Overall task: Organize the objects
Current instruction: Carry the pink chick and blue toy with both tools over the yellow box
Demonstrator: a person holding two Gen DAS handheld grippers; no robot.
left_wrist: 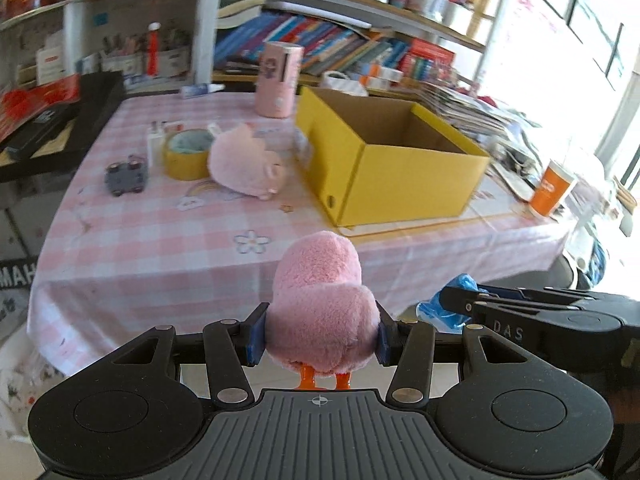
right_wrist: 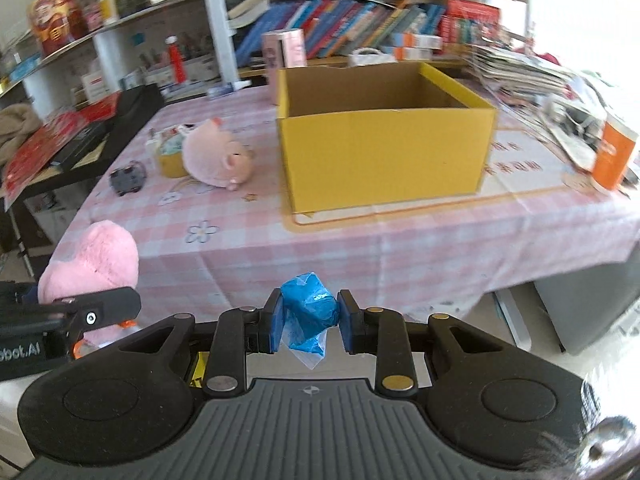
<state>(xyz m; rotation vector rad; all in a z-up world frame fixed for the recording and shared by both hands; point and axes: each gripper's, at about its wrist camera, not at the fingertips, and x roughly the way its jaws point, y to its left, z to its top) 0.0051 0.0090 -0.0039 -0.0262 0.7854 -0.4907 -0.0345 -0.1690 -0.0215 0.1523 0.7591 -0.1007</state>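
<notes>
My left gripper (left_wrist: pixel 320 338) is shut on a pink plush bird (left_wrist: pixel 320 304) with orange feet, held off the near edge of the table; the bird also shows in the right wrist view (right_wrist: pixel 94 260). My right gripper (right_wrist: pixel 308 320) is shut on a crumpled blue plastic bag (right_wrist: pixel 308 312), also short of the table edge; the bag shows in the left wrist view (left_wrist: pixel 444 308). An open yellow cardboard box (left_wrist: pixel 396 176) (right_wrist: pixel 384 160) stands on the pink checked tablecloth (left_wrist: pixel 160 232) (right_wrist: pixel 360 240). A pink plush pig (left_wrist: pixel 244 164) (right_wrist: pixel 216 156) lies left of the box.
A yellow tape roll (left_wrist: pixel 186 154), a small dark battery holder (left_wrist: pixel 125 179) and a white charger (left_wrist: pixel 154 142) lie left of the pig. A pink cylinder container (left_wrist: pixel 278 80) stands behind. An orange cup (left_wrist: pixel 552 188) (right_wrist: pixel 612 152) and stacked papers sit at right. Bookshelves stand behind.
</notes>
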